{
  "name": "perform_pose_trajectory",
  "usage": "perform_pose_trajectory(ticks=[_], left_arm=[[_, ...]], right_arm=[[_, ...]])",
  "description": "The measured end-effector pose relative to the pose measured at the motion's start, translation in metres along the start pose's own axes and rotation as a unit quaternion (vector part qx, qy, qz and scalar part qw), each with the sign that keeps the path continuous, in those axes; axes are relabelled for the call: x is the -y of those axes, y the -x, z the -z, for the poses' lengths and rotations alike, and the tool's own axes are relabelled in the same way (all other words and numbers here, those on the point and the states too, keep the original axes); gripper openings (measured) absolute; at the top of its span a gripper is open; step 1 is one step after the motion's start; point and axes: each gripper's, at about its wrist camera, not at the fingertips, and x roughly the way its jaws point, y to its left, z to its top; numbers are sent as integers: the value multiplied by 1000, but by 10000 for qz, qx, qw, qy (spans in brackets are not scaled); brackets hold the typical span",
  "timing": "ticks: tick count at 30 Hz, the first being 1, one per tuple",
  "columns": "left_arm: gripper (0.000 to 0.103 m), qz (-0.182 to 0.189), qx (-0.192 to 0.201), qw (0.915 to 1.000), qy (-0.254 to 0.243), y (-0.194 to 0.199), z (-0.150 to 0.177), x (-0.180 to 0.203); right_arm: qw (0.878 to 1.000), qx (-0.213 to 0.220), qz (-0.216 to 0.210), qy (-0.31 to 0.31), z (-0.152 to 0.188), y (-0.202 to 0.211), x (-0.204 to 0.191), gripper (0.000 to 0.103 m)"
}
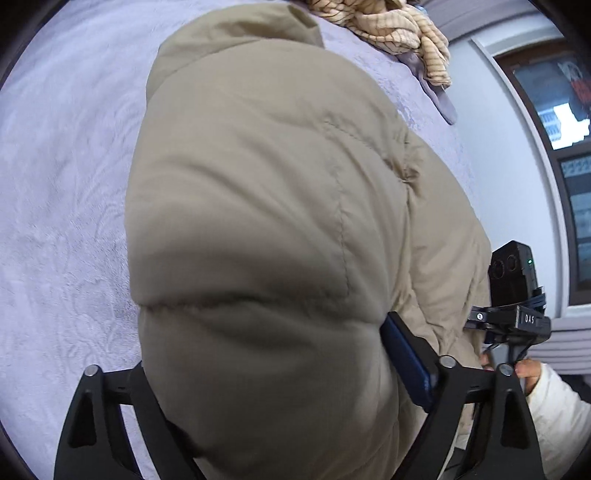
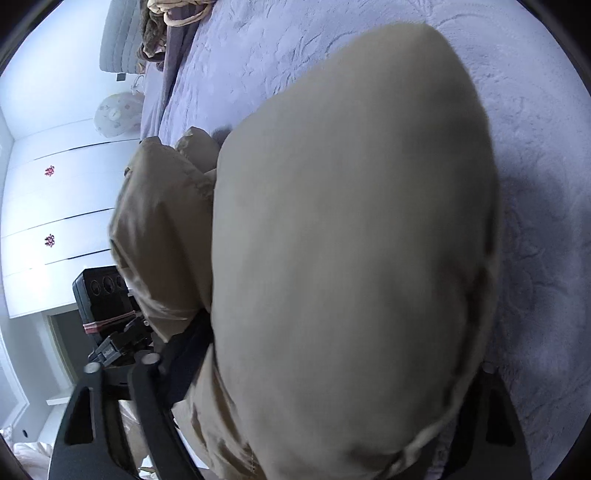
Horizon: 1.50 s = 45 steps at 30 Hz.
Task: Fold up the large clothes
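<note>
A beige puffer jacket (image 1: 266,229) fills the left wrist view, lying over a lavender bedspread (image 1: 59,184). My left gripper (image 1: 273,376) is shut on a thick fold of the jacket; one blue pad (image 1: 406,365) shows, the other finger is hidden by fabric. The right gripper's body (image 1: 517,295) appears at the right edge of that view. In the right wrist view the jacket (image 2: 351,258) bulges between the jaws of my right gripper (image 2: 332,369), which is shut on it. The fingertips are hidden. The left gripper's body (image 2: 107,306) shows at the left.
A striped cream garment (image 1: 399,33) lies at the bed's far end, with more clothes (image 2: 170,26) piled there. A white wardrobe (image 2: 55,206) stands beside the bed. A window (image 1: 561,110) is on the other side. The lavender bedspread (image 2: 535,184) extends beyond the jacket.
</note>
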Motion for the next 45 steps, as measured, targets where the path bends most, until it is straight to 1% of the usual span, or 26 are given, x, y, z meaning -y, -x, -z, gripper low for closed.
perform_pose_trajectory(ticks=[1, 3, 4, 7, 8, 11, 14, 19, 23, 27, 31, 33, 36, 38, 39, 40, 41, 42, 45], left_arm=[[87, -83, 37, 9999, -61, 2, 0, 5], [83, -199, 103, 9996, -172, 7, -1, 15], [83, -241, 140, 9993, -229, 9, -1, 19], [82, -244, 243, 9988, -342, 19, 0, 22], [82, -210, 268, 9987, -375, 26, 7, 18], [82, -109, 325, 9983, -473, 38, 8, 20], [82, -25, 371, 9978, -550, 51, 12, 10], [82, 190, 433, 9969, -629, 85, 8, -26], [82, 200, 446, 9964, -693, 112, -3, -68], [82, -1, 632, 9961, -608, 145, -18, -121], [82, -286, 937, 9948, -281, 180, -37, -184], [82, -414, 1057, 9935, -106, 190, -46, -215], [82, -671, 1142, 9911, 143, 196, -53, -258], [82, -881, 1084, 9897, 308, 188, -59, -279], [82, -963, 1047, 9892, 368, 177, -64, -281], [82, -1029, 1015, 9886, 426, 173, -63, -289], [82, -1027, 1010, 9885, 462, 165, -65, -290], [83, -1015, 1026, 9884, 472, 163, -63, -293], [84, -1134, 1098, 9868, 357, 154, -61, -284]], right_arm=[[9999, 18, -159, -51, 1, 1, -1, 59], [9995, 56, -302, -49, 2, 2, -6, 47], [9993, 82, -372, -23, 2, 2, -11, 45], [9985, 100, -534, 57, 3, -1, -28, 44], [9984, 111, -537, 110, 2, -2, -36, 44], [9981, 170, -554, 207, 2, -7, -56, 44], [9978, 287, -533, 266, 1, -16, -77, 44], [9968, 527, -519, 302, 1, -46, -117, 44], [9961, 611, -506, 399, -4, -84, -156, 44], [9952, 560, -640, 482, -23, -143, -200, 44], [9946, 361, -743, 634, -53, -204, -243, 44], [9941, 239, -729, 763, -68, -235, -265, 44], [9941, 56, -525, 950, -102, -286, -295, 44], [9941, -30, -281, 1049, -114, -309, -306, 46], [9938, -66, -124, 1100, -119, -319, -311, 46], [9933, -90, 82, 1149, -124, -327, -314, 47], [9928, -103, 280, 1161, -128, -333, -317, 49], [9923, -91, 470, 1144, -132, -335, -318, 55], [9896, 113, 1006, 1020, -139, -327, -316, 64]])
